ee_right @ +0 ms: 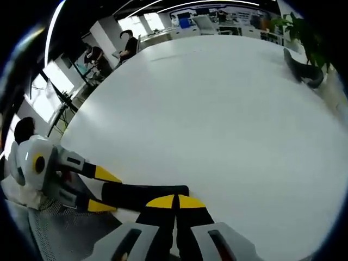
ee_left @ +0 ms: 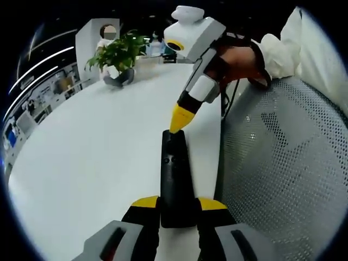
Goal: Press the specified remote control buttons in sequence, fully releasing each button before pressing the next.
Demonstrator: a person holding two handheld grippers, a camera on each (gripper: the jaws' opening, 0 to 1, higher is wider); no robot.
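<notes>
A black remote (ee_left: 175, 182) sits clamped by its near end between the yellow-tipped jaws of the left gripper (ee_left: 178, 205), its length pointing away over a white table (ee_left: 98, 163). The right gripper (ee_left: 182, 120), seen in the left gripper view coming down from a person's hand (ee_left: 239, 57), has its yellow tips drawn together into a single point that meets the remote's far end, apparently on or just at a button there. In the right gripper view that gripper's own jaws (ee_right: 175, 202) stand closed tip to tip with nothing between them, resting at the remote (ee_right: 144, 196), which the left gripper (ee_right: 100, 190) holds from the side.

The remote looks like a slim, rigid plastic bar, probably light and somewhat slick (a hard shell with small raised buttons along its top). Held at one end only, it would likely pivot or slip under a firm press at the other end, so the grip seems best kept on the bare lower body, clear of the keys, with presses made straight down and gently.

Just beside the remote lies a grey mesh surface (ee_left: 283, 174), possibly a chair. Farther across the table stands a potted plant (ee_left: 120, 54), and beyond it an office with people (ee_right: 129, 46) seated at desks.
</notes>
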